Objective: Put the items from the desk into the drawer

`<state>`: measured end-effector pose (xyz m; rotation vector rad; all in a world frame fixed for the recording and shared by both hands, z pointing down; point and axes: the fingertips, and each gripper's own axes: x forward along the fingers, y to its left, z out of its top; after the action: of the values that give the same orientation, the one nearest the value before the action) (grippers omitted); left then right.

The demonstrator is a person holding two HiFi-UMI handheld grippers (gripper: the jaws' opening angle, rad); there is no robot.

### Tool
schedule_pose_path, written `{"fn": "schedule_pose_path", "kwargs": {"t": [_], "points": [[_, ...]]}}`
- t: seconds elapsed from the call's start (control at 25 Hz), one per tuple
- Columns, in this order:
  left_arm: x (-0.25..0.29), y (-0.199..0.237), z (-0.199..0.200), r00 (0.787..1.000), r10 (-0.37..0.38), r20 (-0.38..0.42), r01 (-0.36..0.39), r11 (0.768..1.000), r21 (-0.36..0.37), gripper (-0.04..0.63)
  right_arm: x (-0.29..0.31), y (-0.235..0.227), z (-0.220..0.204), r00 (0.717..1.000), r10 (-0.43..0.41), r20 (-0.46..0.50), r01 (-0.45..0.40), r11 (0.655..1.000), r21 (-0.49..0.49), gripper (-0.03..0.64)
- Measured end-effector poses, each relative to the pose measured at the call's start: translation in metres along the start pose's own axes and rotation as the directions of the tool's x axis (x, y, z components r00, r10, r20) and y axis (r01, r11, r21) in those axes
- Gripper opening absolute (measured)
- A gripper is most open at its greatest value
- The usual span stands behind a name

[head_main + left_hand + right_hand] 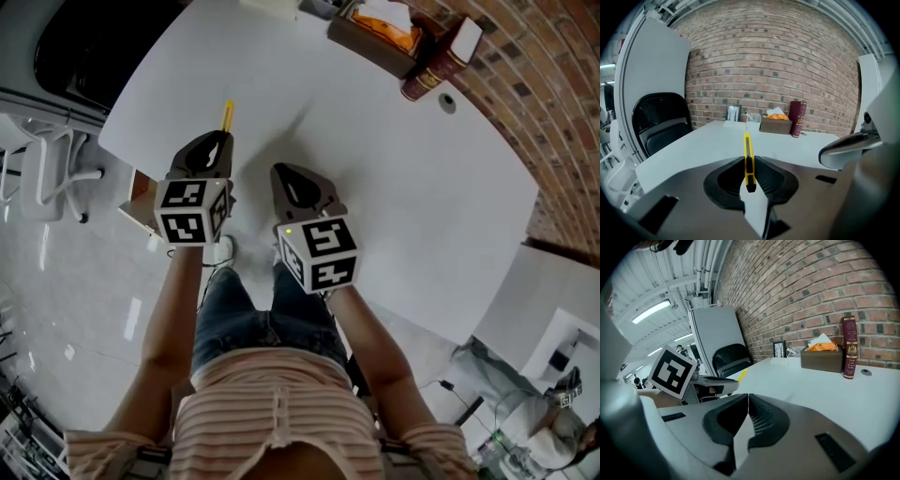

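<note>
1. Two claws sit over the near side of the white desk (394,178). The left gripper (220,139) is clamped on a yellow utility knife (747,147). Its jaws pinch the rear end, and the rest of the body sticks out past the tips toward the brick wall (778,61).
2. The right gripper (747,404) has its jaws pressed together with nothing between them. It is just beside the left one.
3. Knife location: in the left claw, above the near-left part of the desk. I can't tell whether its front end touches the surface.
4. Handling (my read): light, stiff and slim, with a smooth plastic shell. With an end grip it will likely pivot or slide. A pinch across the flat sides, nearer the middle, would be safer. I can't confirm the blade is retracted.
5. A brown box (370,37) with orange contents and a dark red book (431,73) stand at the far edge by the wall, well apart from both claws. They are probably the next items.
6. The drawer isn't identifiable in any view, so it has to be located before the drop.
</note>
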<state>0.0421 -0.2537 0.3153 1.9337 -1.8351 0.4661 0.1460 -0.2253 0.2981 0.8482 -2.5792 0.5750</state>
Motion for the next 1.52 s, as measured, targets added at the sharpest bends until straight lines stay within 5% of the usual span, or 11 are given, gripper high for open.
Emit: {"fn": "schedule_pose_path", "kwargs": {"t": [0.96,1.52], "points": [[-0.088,0.152,-0.017,0.982,-0.181,0.062,0.176,0.981,0.076,0.069,0.073,0.150,0.003,0.983,-0.182,0.033,0.181,0.983,0.039,0.017],[-0.134,0.174,-0.080,0.963,-0.268,0.003,0.267,0.959,0.093,0.069,0.053,0.201,-0.047,0.952,-0.306,-0.011,0.306,0.950,0.060,0.017]]}}
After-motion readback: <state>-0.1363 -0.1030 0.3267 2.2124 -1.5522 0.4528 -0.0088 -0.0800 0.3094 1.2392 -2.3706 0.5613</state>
